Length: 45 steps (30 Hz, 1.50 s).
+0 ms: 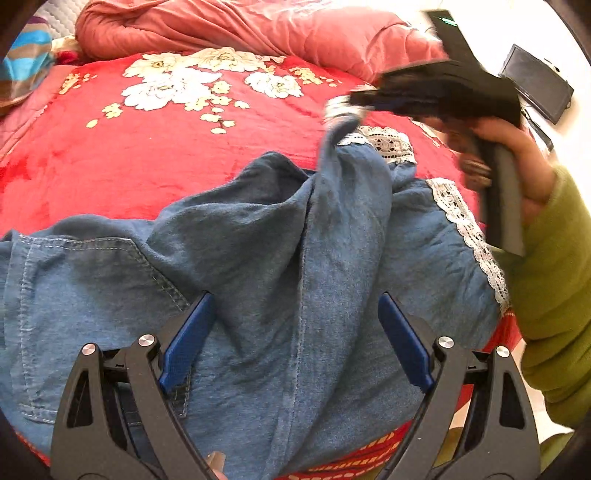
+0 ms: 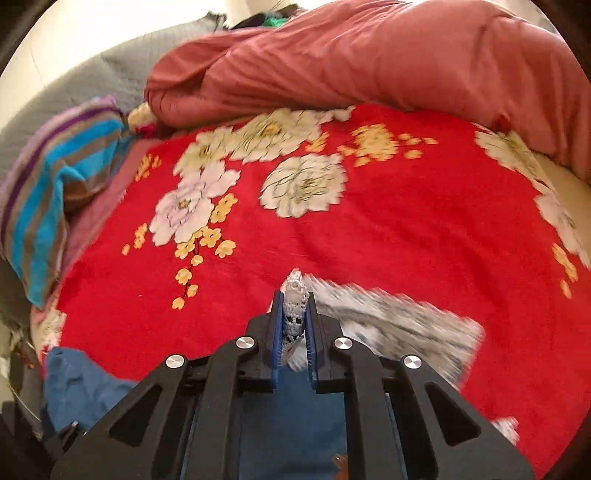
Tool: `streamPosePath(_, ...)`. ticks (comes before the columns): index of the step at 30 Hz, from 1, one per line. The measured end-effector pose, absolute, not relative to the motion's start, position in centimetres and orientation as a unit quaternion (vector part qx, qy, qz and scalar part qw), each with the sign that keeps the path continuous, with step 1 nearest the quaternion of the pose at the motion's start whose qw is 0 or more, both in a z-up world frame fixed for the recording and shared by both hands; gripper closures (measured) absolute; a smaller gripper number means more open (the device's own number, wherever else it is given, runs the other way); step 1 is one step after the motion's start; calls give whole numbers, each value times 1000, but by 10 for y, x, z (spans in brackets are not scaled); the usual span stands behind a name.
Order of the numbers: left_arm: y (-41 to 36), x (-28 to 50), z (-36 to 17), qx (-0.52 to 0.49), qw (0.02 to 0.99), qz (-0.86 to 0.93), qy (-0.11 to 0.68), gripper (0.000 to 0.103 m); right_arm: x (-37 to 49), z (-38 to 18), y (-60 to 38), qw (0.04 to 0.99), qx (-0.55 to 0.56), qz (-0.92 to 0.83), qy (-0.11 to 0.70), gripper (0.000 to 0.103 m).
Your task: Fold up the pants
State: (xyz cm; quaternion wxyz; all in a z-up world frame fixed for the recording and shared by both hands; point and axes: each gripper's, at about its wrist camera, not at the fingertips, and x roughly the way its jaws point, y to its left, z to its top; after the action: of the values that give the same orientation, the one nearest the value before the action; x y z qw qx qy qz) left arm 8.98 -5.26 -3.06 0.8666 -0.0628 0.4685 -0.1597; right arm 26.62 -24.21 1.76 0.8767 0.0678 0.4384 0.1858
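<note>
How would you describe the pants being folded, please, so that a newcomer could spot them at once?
Start from the red floral blanket covering the bed. Near its front edge lie the blue denim pants, one hem pinched in the right gripper. Only they carry white lace trim.

A red floral blanket (image 2: 388, 229) covers the bed, with a rumpled salmon-pink quilt (image 2: 369, 62) heaped along its edge toward twelve o'clock. A striped cloth (image 2: 48, 192) in blue, brown and purple lies at nine o'clock against grey quilted bedding (image 2: 92, 85). Bright light washes out the pale wall (image 2: 74, 29) at eleven o'clock.
</note>
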Motion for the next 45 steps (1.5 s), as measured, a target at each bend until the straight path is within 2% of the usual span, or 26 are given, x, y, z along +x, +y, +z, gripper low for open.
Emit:
streamPosePath(6, -58, 88, -28, -41, 872, -154, 462, 21, 218, 36, -302, 887, 94, 161, 422, 93)
streamPosePath(8, -61, 87, -26, -27, 875, -154, 459, 38, 202, 41, -319, 890, 104, 153, 418, 93)
streamPosePath(10, -65, 84, -24, -10, 877, -155, 455, 71, 185, 47, -332, 892, 112, 150, 412, 93)
streamPosePath(11, -66, 83, -22, -4, 877, -161, 454, 79, 179, 48, -335, 893, 112, 149, 410, 93)
streamPosePath(12, -69, 80, -20, 3, 876, -169, 451, 97, 173, 49, -339, 892, 113, 149, 411, 93)
streamPosePath(13, -70, 78, -18, 11, 877, -173, 449, 103, 166, 50, -342, 892, 114, 151, 411, 93)
streamPosePath(20, -80, 59, -8, 71, 884, -178, 426, 103, 125, 49, -363, 883, 129, 147, 426, 93)
streamPosePath(31, -74, 40, -4, 72, 883, -187, 424, 103, 67, 20, -372, 850, 131, 133, 492, 93)
streamPosePath(45, -89, 27, -23, 113, 866, -200, 445, 103, 50, -12, -382, 836, 122, 84, 529, 93)
